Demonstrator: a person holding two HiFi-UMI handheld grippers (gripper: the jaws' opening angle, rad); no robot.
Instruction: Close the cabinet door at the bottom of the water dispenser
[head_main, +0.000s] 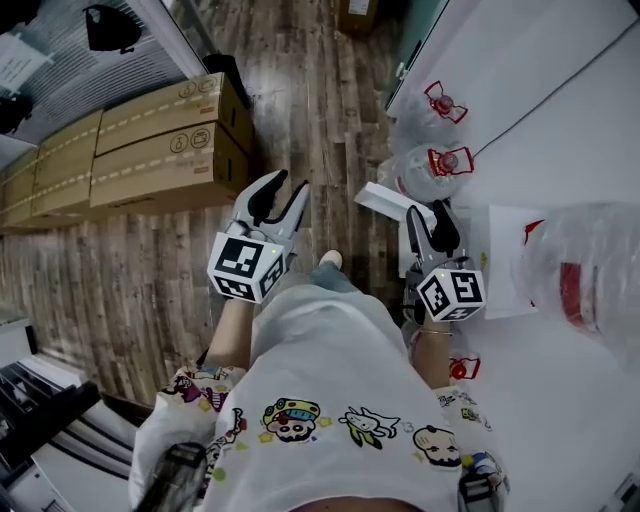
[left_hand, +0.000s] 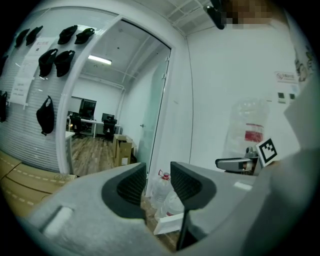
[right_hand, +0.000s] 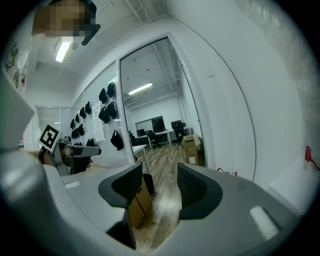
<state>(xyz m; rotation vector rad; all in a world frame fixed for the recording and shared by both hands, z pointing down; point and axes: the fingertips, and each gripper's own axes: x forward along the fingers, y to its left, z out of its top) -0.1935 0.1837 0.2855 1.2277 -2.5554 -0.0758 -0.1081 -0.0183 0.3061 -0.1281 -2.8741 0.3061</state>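
Left tongs (head_main: 290, 186), right tongs (head_main: 428, 212) gape empty — two small bottles (head_main: 425, 170) nearby.

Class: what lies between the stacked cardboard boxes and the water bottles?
Wooden floor, seen in the head view between the cardboard boxes and water bottles; the left gripper hangs above it.

Open floor (head_main: 320, 100) ahead; boxes (head_main: 165, 135) left, seemingly bottles (head_main: 428, 168) right.

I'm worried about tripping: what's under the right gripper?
A white flat panel juts out over the wood floor, beside two clear water bottles. The right gripper covers its nearer end; whether it touches the floor can't be told.
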